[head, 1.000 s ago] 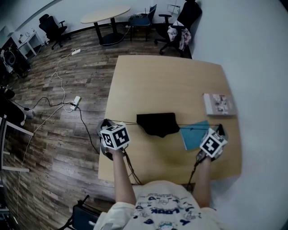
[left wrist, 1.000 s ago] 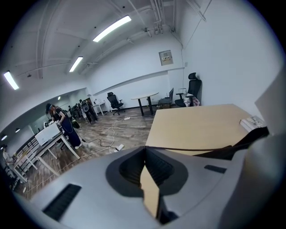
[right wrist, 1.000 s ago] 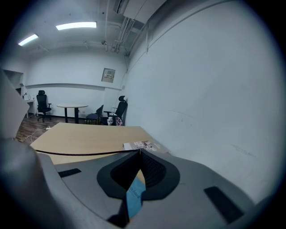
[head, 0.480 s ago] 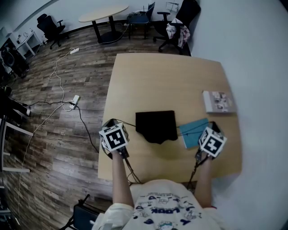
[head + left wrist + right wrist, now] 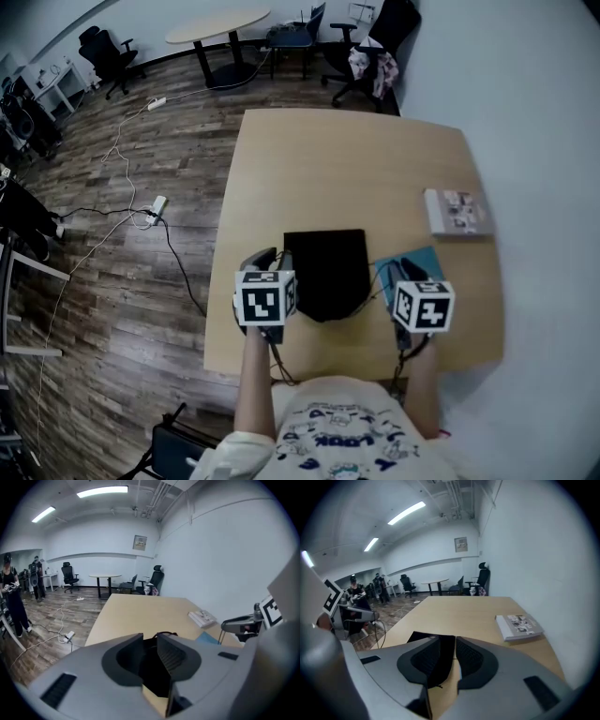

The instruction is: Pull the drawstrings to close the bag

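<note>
The black drawstring bag [image 5: 326, 272] lies flat on the wooden table [image 5: 347, 159], near its front edge. My left gripper [image 5: 268, 259] is right beside the bag's left edge and my right gripper [image 5: 403, 274] is just off its right side. Both pairs of jaws are opening. In the left gripper view, the left gripper [image 5: 150, 641] shows a gap with the bag [image 5: 154, 667] behind it and a thin cord loop [image 5: 165, 633] at the tips. The right gripper [image 5: 449, 645] also shows a gap with the bag [image 5: 440, 660] beyond; no pad presses on anything.
A teal notebook [image 5: 386, 281] lies partly under the right gripper. A thick book [image 5: 457, 214] rests near the table's right edge. Behind the table are office chairs [image 5: 375, 42] and a round table [image 5: 217, 26]; cables run over the wooden floor [image 5: 122, 187] on the left.
Both grippers have moved inward to the bag from wide apart. The cords, stretched tight before, now hang slack, and the bag has settled flat. Both pairs of jaws have parted.
</note>
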A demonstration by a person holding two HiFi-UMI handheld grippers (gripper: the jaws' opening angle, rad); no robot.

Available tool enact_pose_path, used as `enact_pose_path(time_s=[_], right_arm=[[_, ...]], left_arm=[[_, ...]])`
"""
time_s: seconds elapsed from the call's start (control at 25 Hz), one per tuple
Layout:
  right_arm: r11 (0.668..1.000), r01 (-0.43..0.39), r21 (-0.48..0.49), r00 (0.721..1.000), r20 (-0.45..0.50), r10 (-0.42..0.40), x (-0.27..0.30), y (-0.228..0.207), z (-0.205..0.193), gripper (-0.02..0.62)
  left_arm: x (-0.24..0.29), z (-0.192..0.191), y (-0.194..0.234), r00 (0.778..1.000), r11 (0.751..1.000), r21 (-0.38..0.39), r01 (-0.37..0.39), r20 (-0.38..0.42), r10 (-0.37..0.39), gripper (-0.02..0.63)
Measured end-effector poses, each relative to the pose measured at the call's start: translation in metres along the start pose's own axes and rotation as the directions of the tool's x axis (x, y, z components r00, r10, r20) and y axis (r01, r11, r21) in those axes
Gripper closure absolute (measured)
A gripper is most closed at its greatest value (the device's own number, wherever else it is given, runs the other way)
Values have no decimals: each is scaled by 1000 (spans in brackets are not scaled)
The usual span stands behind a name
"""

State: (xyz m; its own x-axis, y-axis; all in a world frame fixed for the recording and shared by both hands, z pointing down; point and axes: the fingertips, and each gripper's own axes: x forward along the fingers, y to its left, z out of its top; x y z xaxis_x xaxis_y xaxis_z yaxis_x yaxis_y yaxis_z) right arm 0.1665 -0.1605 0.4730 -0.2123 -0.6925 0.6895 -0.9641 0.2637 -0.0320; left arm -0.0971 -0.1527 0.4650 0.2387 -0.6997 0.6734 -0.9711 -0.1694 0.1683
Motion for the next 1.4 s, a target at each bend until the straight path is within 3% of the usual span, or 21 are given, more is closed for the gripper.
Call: enact_pose_path(time_s=[0.04, 0.24, 0.32, 0.48, 0.56, 0.64, 0.72, 0.84, 0.96, 1.04, 1.12, 1.28, 1.4], right_arm=[[999, -32, -22, 999, -27, 31, 0, 6, -5, 494], [988, -152, -25, 983, -110, 148, -1, 27, -20, 476], [976, -201, -89, 959, -222, 177, 1, 34, -38, 476], [938, -250, -241, 896, -426, 129, 4, 34, -85, 472], [925, -285, -251, 872, -469, 141, 6, 36, -102, 472], [927, -301, -224, 869, -465, 170, 6, 37, -109, 472], [938, -289, -189, 899, -390, 199, 5, 38, -96, 472], [970, -206, -131, 966, -184, 180, 3, 35, -53, 473], [990, -120, -71, 992, 41, 123, -4, 35, -6, 489], [996, -70, -47, 984, 163, 77, -14, 34, 19, 553], [999, -32, -44, 966, 256, 42, -24, 35, 36, 565], [999, -9, -33, 918, 396, 21, -41, 41, 58, 580], [1000, -8, -20, 899, 438, 16, -48, 45, 66, 583]], left_arm=[[-1, -3, -7, 999, 999, 12, 35, -14, -35, 527], [-4, -15, -28, 987, 989, 31, 145, -80, -142, 486], [-5, -23, -31, 978, 983, 75, 166, -140, -155, 486], [-3, -47, -32, 956, 975, 115, 192, -245, -160, 486], [-3, -60, -36, 938, 967, 100, 235, -285, -198, 486], [-3, -69, -39, 925, 959, 112, 261, -314, -215, 486], [-4, -67, -40, 929, 957, 133, 257, -306, -207, 486], [-2, -50, -46, 950, 961, 117, 250, -220, -221, 488], [-6, -19, -54, 974, 969, 115, 219, -89, -209, 512], [-11, 1, -56, 987, 977, 140, 160, 6, -162, 593], [-18, 18, -59, 987, 979, 171, 110, 100, -128, 603], [-33, 44, -66, 958, 981, 189, 38, 273, -90, 603], [-43, 54, -72, 934, 981, 195, 14, 347, -82, 603]])
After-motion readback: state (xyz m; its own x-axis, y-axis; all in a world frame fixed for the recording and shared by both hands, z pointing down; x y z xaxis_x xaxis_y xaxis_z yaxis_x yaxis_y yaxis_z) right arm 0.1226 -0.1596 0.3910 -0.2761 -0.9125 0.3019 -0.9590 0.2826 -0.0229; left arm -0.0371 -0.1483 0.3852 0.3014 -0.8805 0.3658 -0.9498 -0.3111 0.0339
